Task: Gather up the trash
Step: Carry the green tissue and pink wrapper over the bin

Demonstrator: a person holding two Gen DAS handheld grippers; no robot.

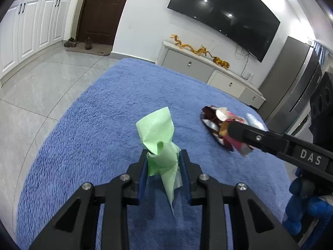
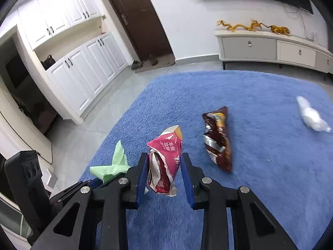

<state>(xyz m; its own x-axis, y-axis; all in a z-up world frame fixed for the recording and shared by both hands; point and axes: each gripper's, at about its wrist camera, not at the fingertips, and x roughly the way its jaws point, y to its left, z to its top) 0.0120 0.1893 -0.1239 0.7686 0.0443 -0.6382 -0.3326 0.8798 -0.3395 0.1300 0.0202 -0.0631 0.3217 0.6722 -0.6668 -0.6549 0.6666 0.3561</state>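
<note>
My left gripper [image 1: 163, 156] is shut on a light green plastic bag [image 1: 159, 135] and holds it above the blue rug [image 1: 116, 108]. The bag also shows in the right wrist view [image 2: 112, 164], low at the left. My right gripper [image 2: 164, 158] is shut on a torn pink snack wrapper [image 2: 166, 156] held above the rug [image 2: 260, 166]. In the left wrist view the right gripper [image 1: 235, 130] comes in from the right with that wrapper [image 1: 235, 143]. A dark brown snack bag [image 2: 217, 139] lies on the rug to the right of it. A crumpled clear plastic piece [image 2: 311, 115] lies at the far right.
Grey tile floor [image 1: 41, 95] surrounds the rug. A low TV cabinet [image 2: 270, 48] with golden dragon figures stands at the far wall under a TV [image 1: 226, 14]. White cupboards [image 2: 79, 70] and a brown door [image 2: 139, 20] are at the left. A steel fridge [image 1: 295, 87] stands right.
</note>
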